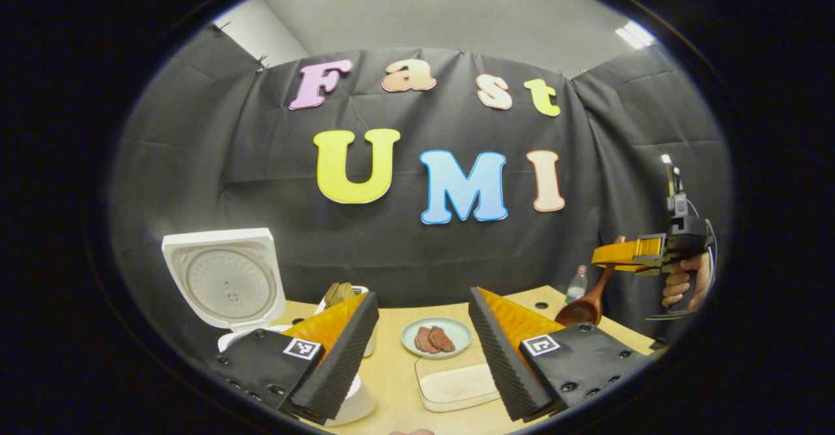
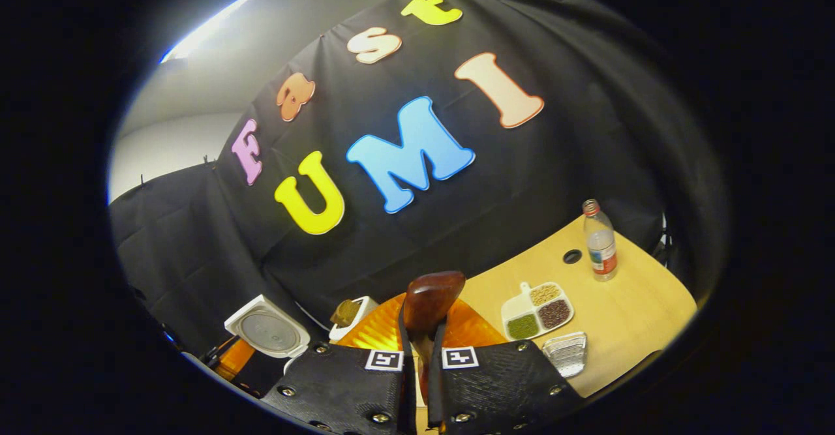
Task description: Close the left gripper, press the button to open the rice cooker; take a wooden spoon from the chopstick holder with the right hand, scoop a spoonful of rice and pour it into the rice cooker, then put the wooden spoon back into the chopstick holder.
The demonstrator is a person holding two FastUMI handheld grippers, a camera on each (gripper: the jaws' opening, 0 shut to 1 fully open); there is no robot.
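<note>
I see a white rice cooker [image 1: 225, 278], dark brown wooden spoon [image 2: 430, 301], pale blue plate [image 1: 436, 337] and light wood table [image 2: 626, 317].

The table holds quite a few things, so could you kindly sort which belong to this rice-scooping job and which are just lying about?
Job:
rice cooker, lid open
wooden spoon, in the right claw
chopstick holder
tray of white rice

Lying about:
plate of meat
water bottle
divided dish of beans
clear grater-like thing

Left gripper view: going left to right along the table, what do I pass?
Open rice cooker → chopstick holder → plate of meat → wooden spoon → right gripper, shut on the spoon.
</note>
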